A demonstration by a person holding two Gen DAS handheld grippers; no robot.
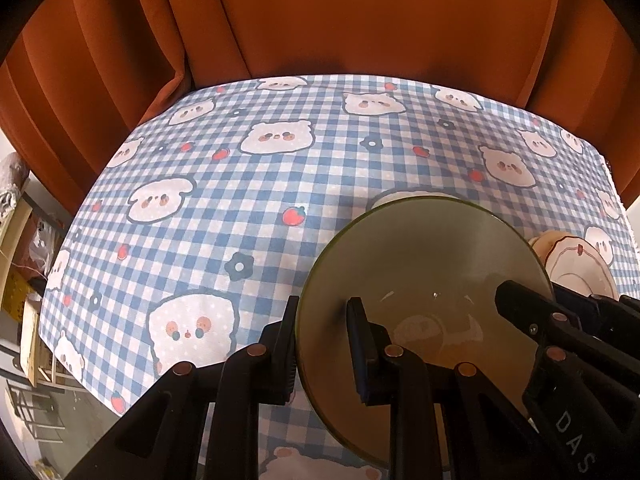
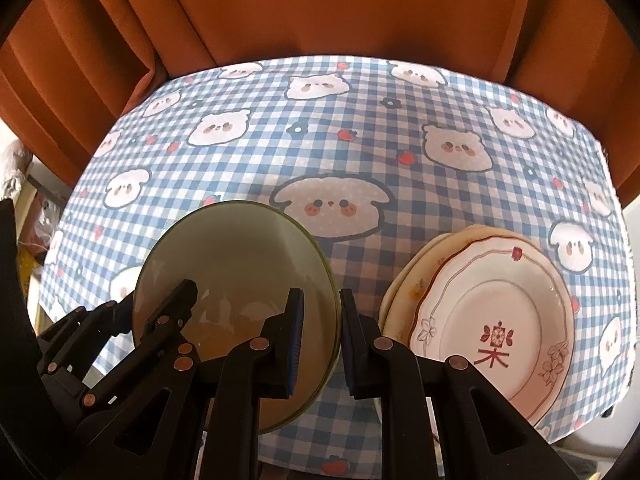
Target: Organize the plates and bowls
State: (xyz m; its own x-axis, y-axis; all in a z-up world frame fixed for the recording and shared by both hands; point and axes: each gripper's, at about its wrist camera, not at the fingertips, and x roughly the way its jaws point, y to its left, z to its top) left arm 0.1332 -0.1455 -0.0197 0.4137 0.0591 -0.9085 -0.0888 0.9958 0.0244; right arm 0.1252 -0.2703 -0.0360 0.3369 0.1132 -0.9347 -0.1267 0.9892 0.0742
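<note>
Bowl: a round, pale green bowl with a thin dark rim [image 1: 424, 264] is held up over the desk, tipped so its inside faces us.
Left gripper: the black left gripper [image 1: 322, 350] pinches the bowl's left edge. One of its fingers [image 1: 360, 344] sits inside the bowl and the other sits outside.
Right gripper: the black right gripper [image 2: 323, 340] pinches the bowl's right edge the same way, with the rim squeezed tight between its two blue-padded fingers [image 2: 294, 340].
Both grippers: each one is clenched on the same bowl, one on each side.
Plates: a small stack of cream plates with wavy edges, the top one with a red mark and flower drawings [image 2: 496, 320], lies on the desk just to the right of the bowl.
Desk: it wears a blue and white checked cloth with white bear faces, red strawberries and dark flowers [image 1: 256, 184].
Behind: an orange-brown curtain [image 1: 320, 16] hangs at the far side of the desk.
</note>
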